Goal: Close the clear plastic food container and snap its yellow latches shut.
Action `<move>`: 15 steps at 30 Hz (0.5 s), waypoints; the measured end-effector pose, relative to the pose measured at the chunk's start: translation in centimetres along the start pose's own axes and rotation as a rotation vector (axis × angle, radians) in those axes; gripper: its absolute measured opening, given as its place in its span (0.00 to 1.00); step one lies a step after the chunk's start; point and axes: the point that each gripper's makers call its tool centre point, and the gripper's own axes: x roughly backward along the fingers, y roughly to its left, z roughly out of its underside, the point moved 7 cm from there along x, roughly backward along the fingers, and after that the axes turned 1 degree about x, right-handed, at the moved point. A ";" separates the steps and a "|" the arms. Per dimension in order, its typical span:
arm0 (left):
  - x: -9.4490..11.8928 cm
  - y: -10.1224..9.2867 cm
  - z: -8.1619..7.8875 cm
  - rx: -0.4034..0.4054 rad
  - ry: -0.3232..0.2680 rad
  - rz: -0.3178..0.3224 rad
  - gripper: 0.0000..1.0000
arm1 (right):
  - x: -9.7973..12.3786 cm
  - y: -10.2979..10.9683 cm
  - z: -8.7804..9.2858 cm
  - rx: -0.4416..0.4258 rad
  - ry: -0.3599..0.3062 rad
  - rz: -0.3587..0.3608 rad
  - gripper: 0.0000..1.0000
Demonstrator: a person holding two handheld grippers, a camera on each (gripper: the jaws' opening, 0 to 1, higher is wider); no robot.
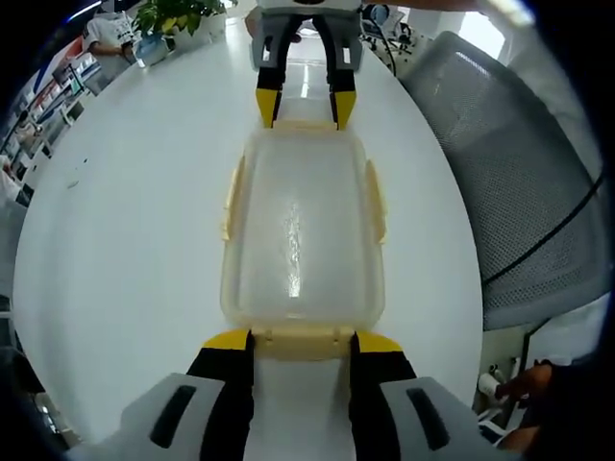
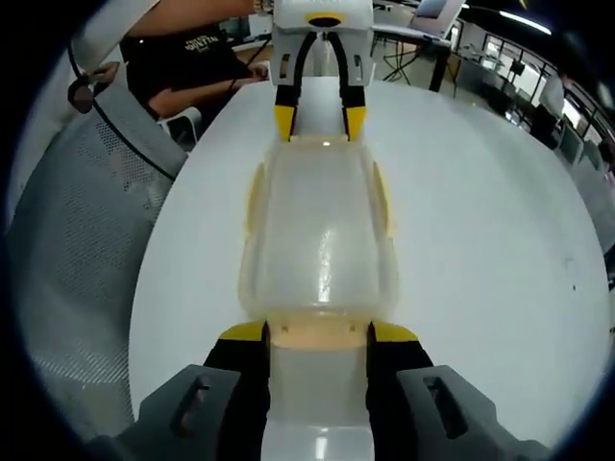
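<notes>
Clear container [image 1: 303, 235] w/ lid on, lying lengthwise on white table [image 1: 125, 240], held end to end: left gripper [image 1: 300, 343] has its yellow-tipped fingers [image 1: 228, 340] spread wide either side of near end latch [image 1: 302, 338], tips at the rim but not clamped, and right gripper [image 2: 318, 333] likewise parted astride the opposite end latch [image 2: 318, 332]. Long-side yellow latches [image 1: 232, 197] flank the box just beyond each finger pair; bare tabletop lies open on one long side, grey mesh chair [image 1: 519, 192] close past the table edge on the other. Person in dark shirt [image 2: 187, 58] w/ white print, too small to read.
</notes>
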 end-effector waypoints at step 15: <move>1.3 0.1 -0.8 -0.003 0.000 -0.024 0.34 | 1.8 -0.1 -0.7 0.022 -0.017 0.016 0.35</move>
